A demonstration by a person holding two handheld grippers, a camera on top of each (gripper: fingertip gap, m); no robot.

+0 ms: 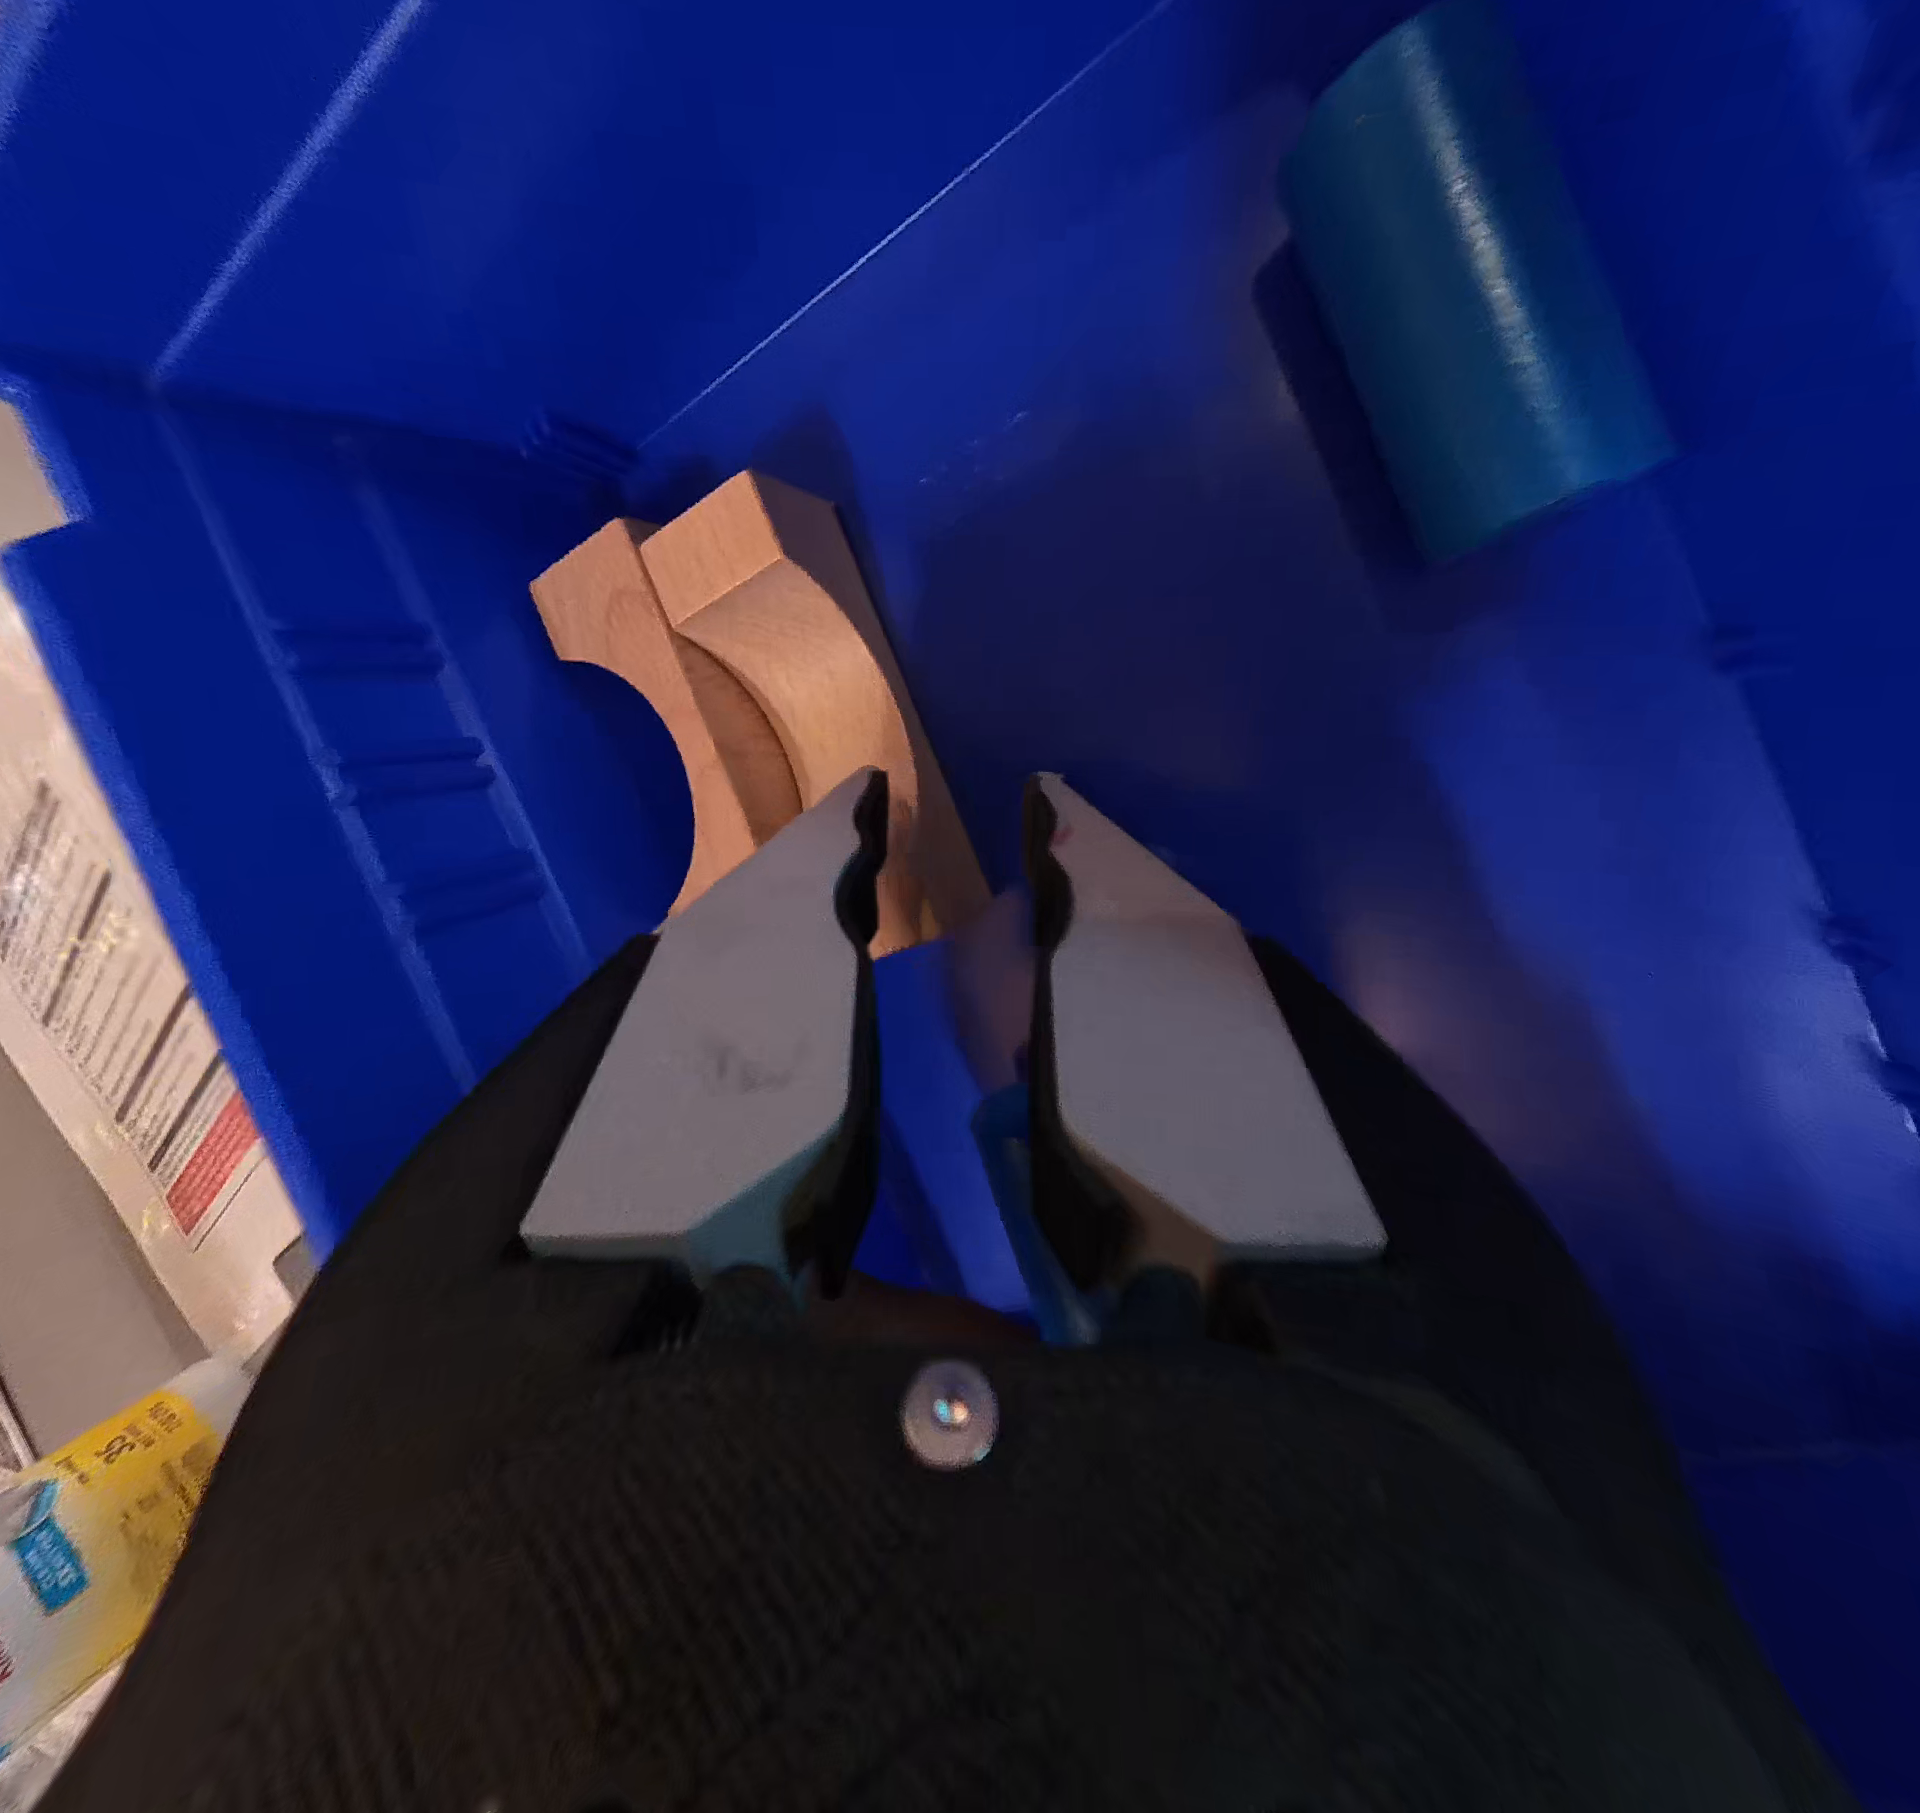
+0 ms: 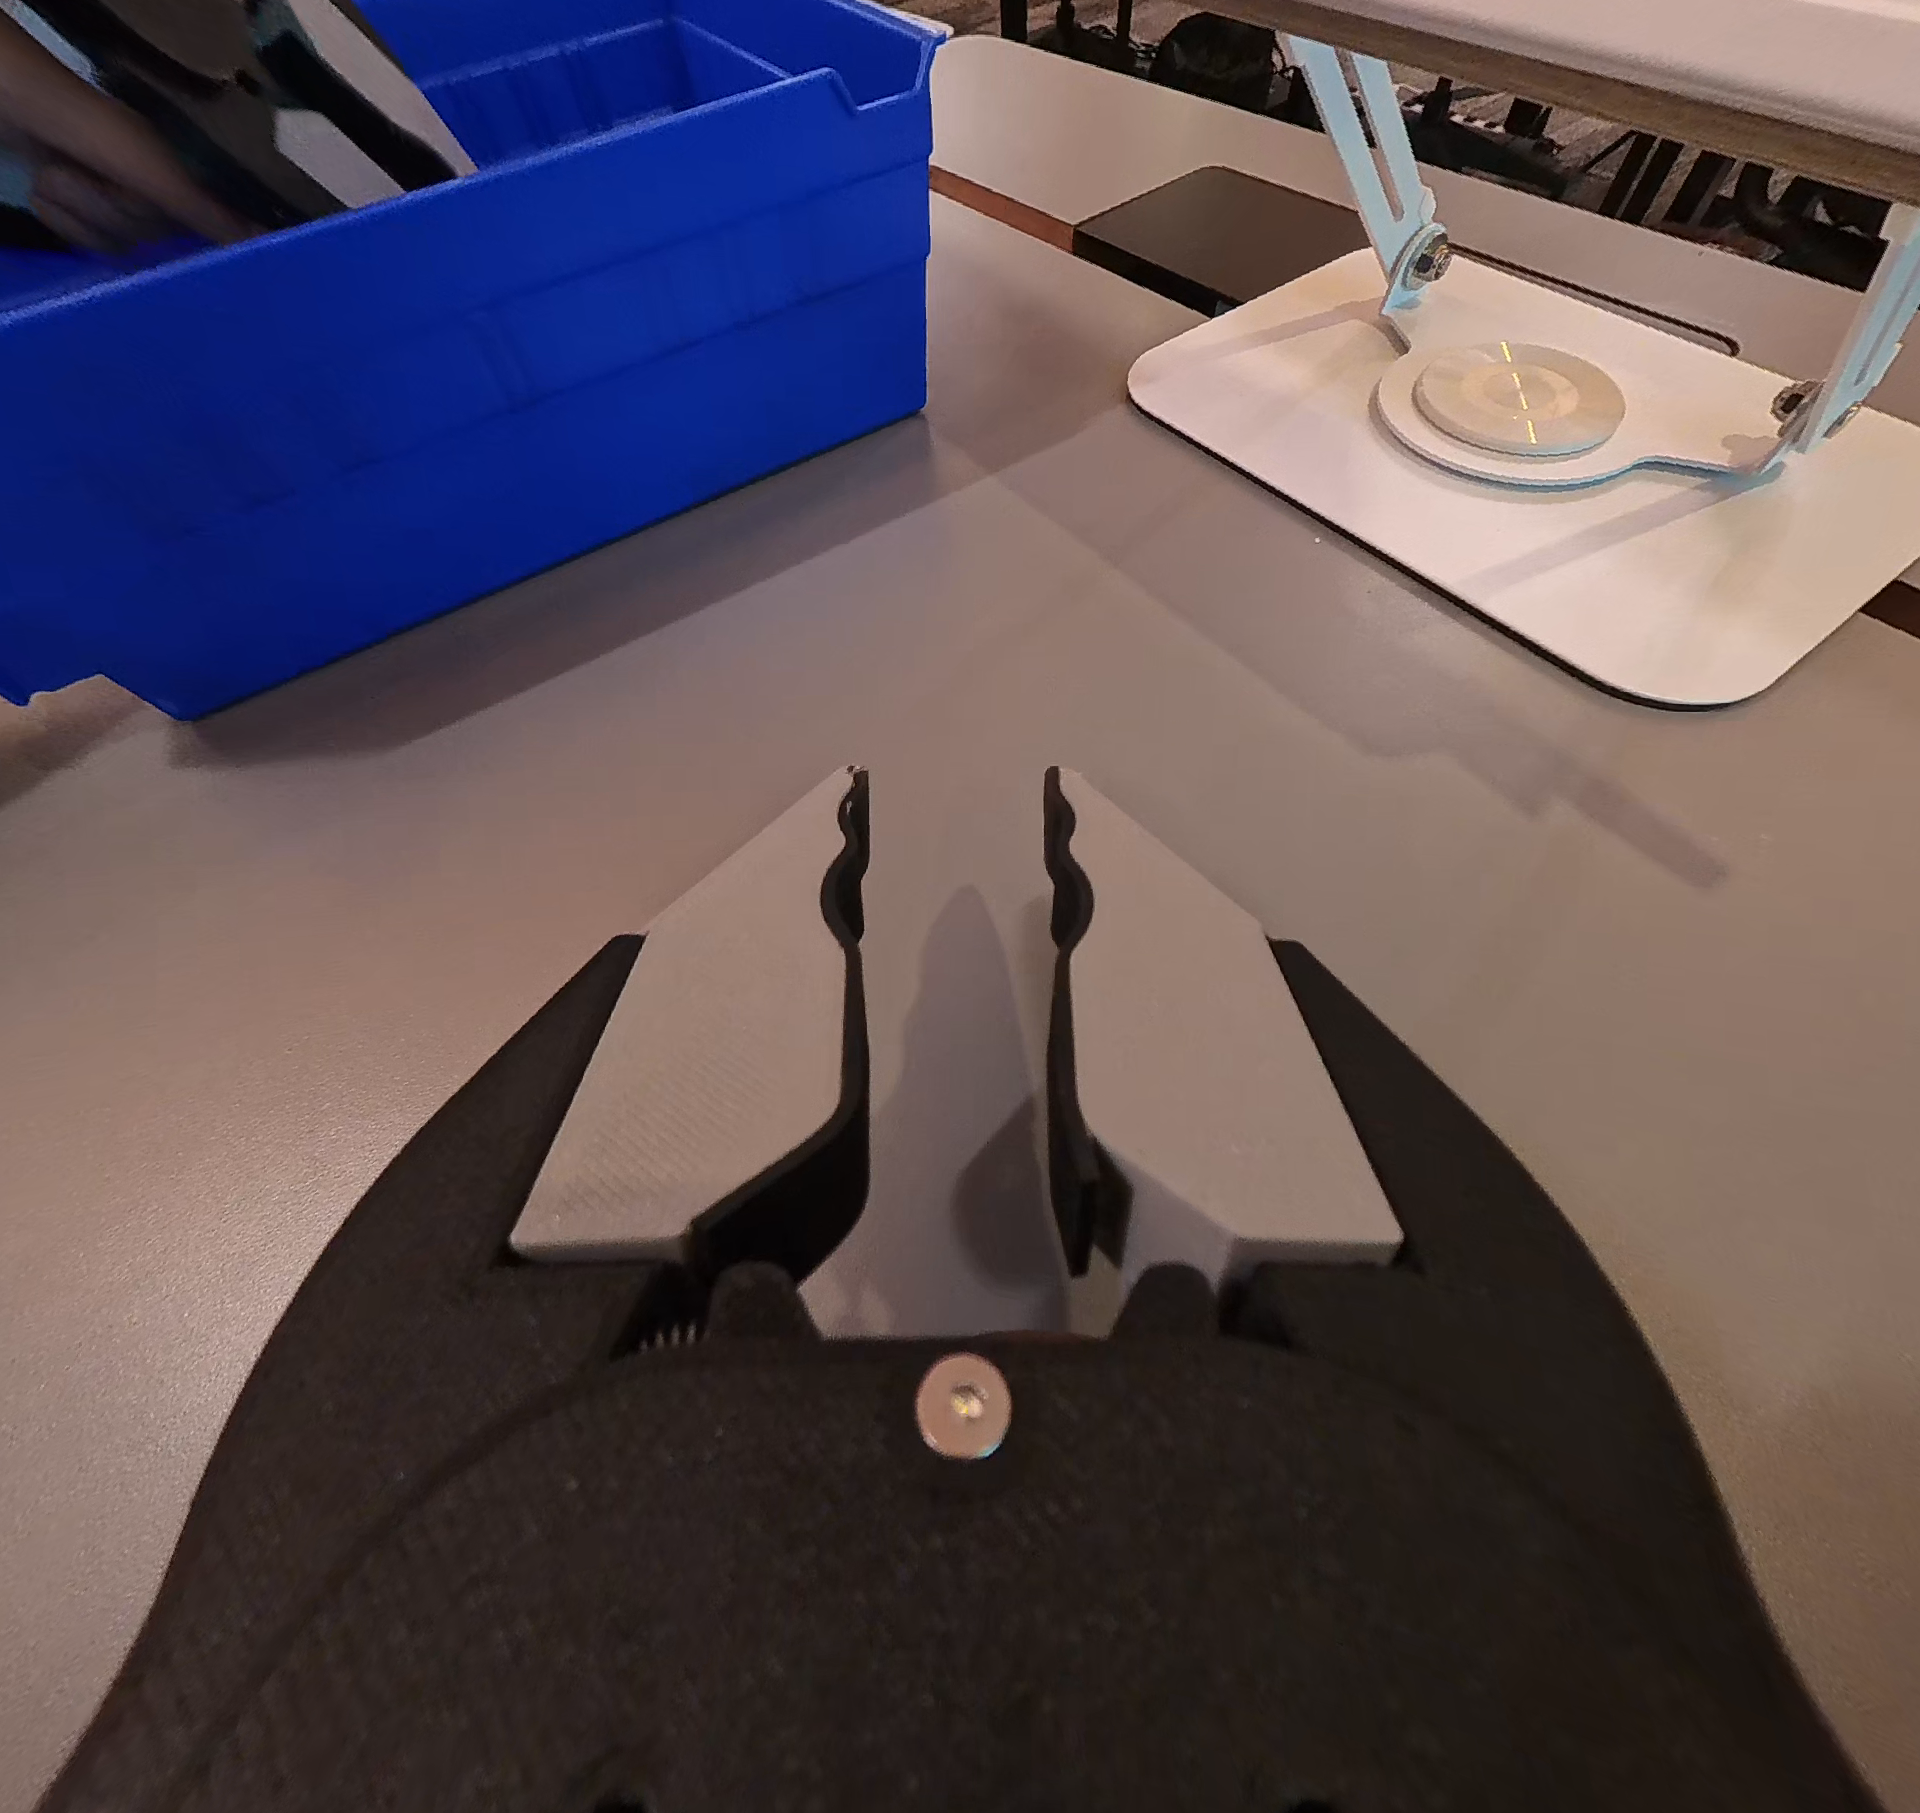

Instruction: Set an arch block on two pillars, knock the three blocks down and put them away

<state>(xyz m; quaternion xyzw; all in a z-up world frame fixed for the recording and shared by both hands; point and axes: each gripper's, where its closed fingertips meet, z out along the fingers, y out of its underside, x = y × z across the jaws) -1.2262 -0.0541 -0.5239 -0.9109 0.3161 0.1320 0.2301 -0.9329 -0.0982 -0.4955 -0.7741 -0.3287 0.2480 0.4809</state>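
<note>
In the left wrist view my left gripper (image 1: pixel 956 792) is inside the blue bin (image 1: pixel 1143 413), with its jaws apart and nothing pressed between the pads. Two wooden arch blocks (image 1: pixel 800 683) lie side by side on the bin floor just beyond and under the left fingertip. A teal cylinder block (image 1: pixel 1475 277) lies farther off at the right of the bin. A pale blurred shape (image 1: pixel 992 974) shows below the right finger; I cannot tell what it is. My right gripper (image 2: pixel 954 787) is open and empty over the grey table (image 2: pixel 1039 620). The bin (image 2: pixel 520 361) and the left gripper's body (image 2: pixel 208 70) show at the upper left of the right wrist view.
A white laptop stand (image 2: pixel 1507 475) stands on the table at the right. Packets and a printed plastic bag (image 1: pixel 94 1036) lie outside the bin's left wall. The bin walls close in around the left gripper. Tip to tip, the grippers are about 30 cm apart. My right tips are about 20 cm from the teal cylinder block (image 1: pixel 1475 277), my left tips only 9 cm.
</note>
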